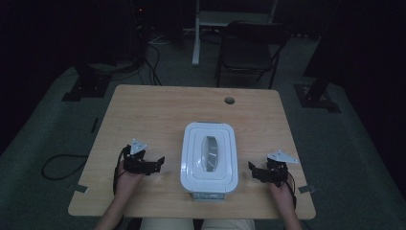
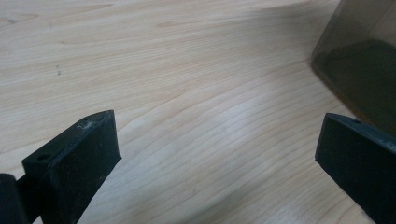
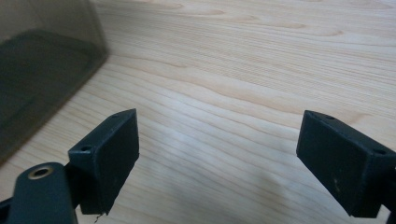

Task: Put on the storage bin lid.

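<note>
A clear storage box with a white lid (image 1: 209, 155) stands on the wooden table (image 1: 158, 110), near the front edge at the middle. My left gripper (image 1: 152, 163) rests low on the table to the box's left, open, with bare wood between its jaws (image 2: 217, 154). The box's tinted wall (image 2: 359, 65) shows at the upper right of the left gripper view. My right gripper (image 1: 256, 171) sits to the box's right, open and holding nothing (image 3: 217, 158). The box's wall (image 3: 44, 70) shows at the upper left of the right gripper view.
A round cable hole (image 1: 229, 100) sits near the table's far edge. Beyond the table stand a dark folding chair (image 1: 251, 48) and a white stand (image 1: 197, 33). Black stand bases (image 1: 86, 86) and cables lie on the dim floor.
</note>
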